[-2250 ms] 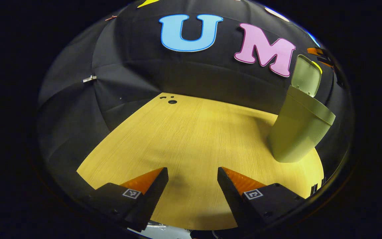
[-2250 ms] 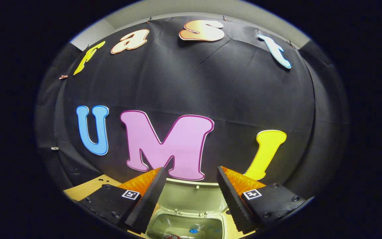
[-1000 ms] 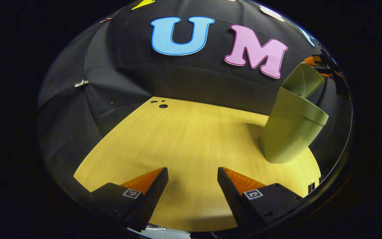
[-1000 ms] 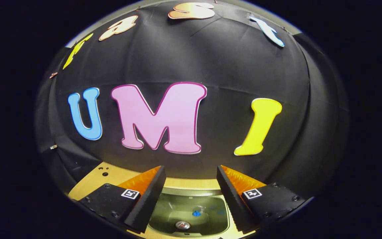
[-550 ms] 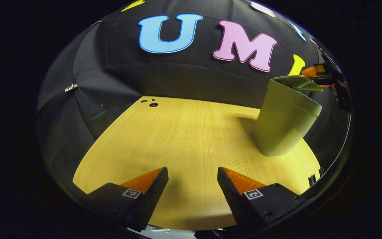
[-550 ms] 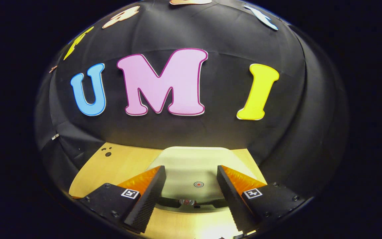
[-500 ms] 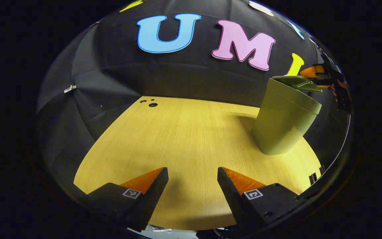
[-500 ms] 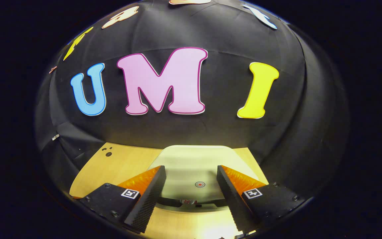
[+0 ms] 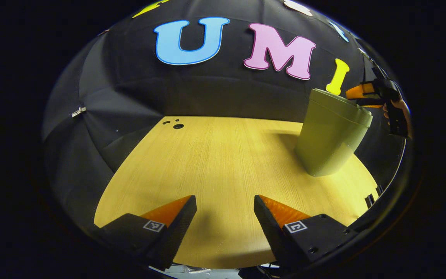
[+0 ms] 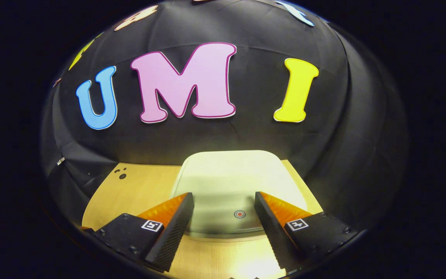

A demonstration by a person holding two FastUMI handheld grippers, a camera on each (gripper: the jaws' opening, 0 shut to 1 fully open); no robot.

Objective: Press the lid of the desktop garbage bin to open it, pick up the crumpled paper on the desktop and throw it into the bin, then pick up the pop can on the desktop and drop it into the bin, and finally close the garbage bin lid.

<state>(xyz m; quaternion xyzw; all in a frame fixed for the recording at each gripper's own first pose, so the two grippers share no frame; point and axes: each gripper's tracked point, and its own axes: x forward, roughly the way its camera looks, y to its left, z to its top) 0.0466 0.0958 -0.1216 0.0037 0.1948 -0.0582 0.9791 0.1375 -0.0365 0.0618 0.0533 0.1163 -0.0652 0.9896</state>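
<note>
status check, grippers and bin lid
Left gripper open, empty, low over the table. Right gripper open, hovering over the bin lid. Garbage bin lid down. Nothing in the way.

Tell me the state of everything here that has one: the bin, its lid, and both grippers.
Bin: upright on the table.
Lid: shut, flat on the bin.
Left gripper: open, empty, above the table.
Right gripper: open, empty, over the lid's front edge.
</note>
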